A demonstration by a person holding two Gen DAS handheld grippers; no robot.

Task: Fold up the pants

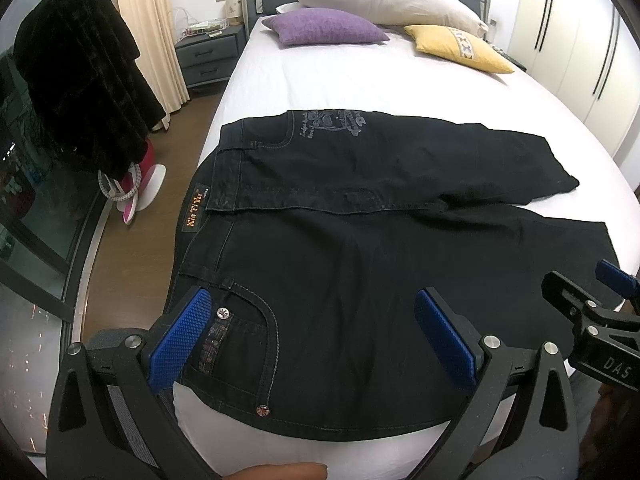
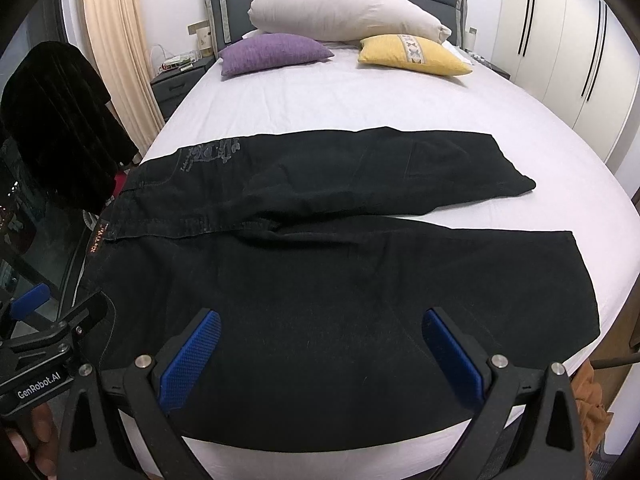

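Pants: the black pants (image 1: pixel 360 248) lie flat on the bed (image 1: pixel 360 80), spread open and not yet folded, with the near edge close to the foot of the mattress.
Material: I judge them to be denim, so rather thick and a little heavy; they are soft enough to bend, but hold a crease and should not slip much on the sheet.
Where to hold: the near side of the waistband (image 1: pixel 208 276) for one tongs, and the near leg toward its hem (image 2: pixel 572 280) for the other; these edges are doubled and strong.
Direction: the waistband points to the left, the two legs run to the right, so the long axis goes across the bed.
Legs: they part a little toward the hems, and the far one ends shorter in view.
Left tongs (image 1: pixel 312 336): apart, hovering over the front pocket (image 1: pixel 240 340), holding nothing.
Right tongs (image 2: pixel 320 354): apart, above the near leg, holding nothing.
Bed: white sheet, with a purple cushion (image 2: pixel 274 54), a yellow cushion (image 2: pixel 412 56) and a big pillow (image 2: pixel 344 8) at the headboard, well apart from the pants.
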